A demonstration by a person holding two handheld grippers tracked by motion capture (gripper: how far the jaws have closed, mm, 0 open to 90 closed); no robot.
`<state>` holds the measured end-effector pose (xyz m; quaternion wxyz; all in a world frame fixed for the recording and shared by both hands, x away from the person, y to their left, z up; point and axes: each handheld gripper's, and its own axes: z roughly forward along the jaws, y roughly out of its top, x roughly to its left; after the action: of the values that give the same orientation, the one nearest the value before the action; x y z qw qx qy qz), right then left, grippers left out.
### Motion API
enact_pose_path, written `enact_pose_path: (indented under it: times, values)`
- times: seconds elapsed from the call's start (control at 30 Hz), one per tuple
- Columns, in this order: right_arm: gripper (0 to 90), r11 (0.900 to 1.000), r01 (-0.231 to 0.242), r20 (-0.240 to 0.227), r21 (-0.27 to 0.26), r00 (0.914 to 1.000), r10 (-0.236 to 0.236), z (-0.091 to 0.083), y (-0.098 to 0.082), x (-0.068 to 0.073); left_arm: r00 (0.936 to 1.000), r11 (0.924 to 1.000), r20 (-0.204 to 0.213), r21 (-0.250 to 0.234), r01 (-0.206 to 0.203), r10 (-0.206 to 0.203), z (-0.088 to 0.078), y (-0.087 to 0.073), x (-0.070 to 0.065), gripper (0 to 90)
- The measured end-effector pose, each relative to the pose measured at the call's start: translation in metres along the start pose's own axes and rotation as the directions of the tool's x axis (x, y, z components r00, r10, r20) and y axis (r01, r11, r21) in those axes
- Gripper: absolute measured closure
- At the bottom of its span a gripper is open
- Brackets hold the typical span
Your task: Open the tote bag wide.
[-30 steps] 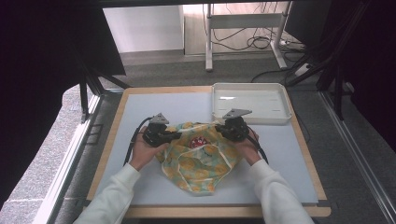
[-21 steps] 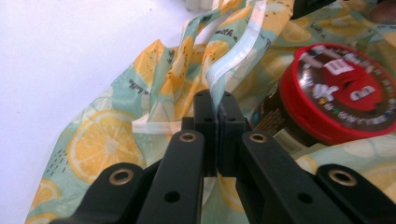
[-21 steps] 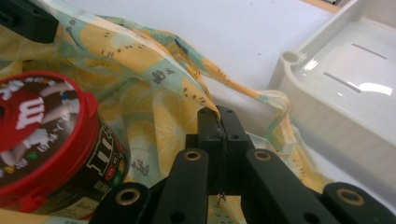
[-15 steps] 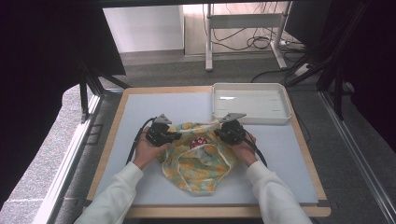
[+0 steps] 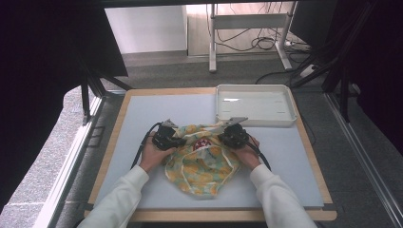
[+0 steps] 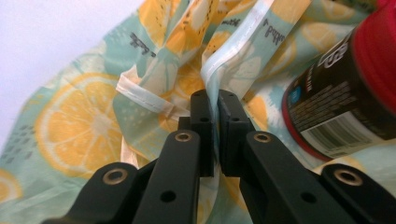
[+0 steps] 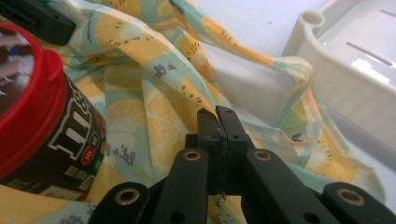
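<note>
Holding lemon-print bag [image 5: 199,164] mouth apart at mid-table, left gripper [image 6: 211,100] and right gripper [image 7: 218,116] each clamped shut on a rim fold; red-lidded jar [image 7: 32,112] lying inside (label partly hidden); next, probably easing the jar out, calling for one freed gripper; white tray [image 5: 254,118] just beyond; bare table [image 5: 142,109] on both flanks.

Lemon-print bag [image 5: 199,166], red-lidded jar [image 5: 201,143]

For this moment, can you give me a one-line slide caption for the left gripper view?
Left gripper shut on the lemon-print bag rim, red-lidded candy tub lying inside.
</note>
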<state>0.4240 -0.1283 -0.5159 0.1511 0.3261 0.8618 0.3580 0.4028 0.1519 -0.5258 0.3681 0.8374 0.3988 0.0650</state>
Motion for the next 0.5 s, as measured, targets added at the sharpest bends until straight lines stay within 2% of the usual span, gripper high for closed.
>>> enact_pose_path:
  times: [0.07, 0.23, 0.5]
  values:
    - [88.7, 1.0, 0.002, 0.0, 0.007, 1.0, -0.002, 0.0021, -0.0017, -0.0003, 0.9999, 0.9998, 0.007, 0.016, 0.01, -0.01, 0.0042, -0.0007, 0.001, 86.4]
    - [88.7, 0.999, 0.002, -0.004, 0.034, 1.0, -0.002, 0.0084, -0.0054, 0.0011, 0.9999, 0.9997, 0.009, 0.024, 0.006, -0.006, 0.0064, -0.0014, 0.0004, 84.8]
    - [87.1, 0.999, 0.002, -0.006, 0.039, 1.0, -0.002, 0.0082, -0.0057, 0.0006, 0.9999, 0.9995, 0.013, 0.031, 0.0, -0.001, 0.0069, -0.0018, 0.0005, 81.1]
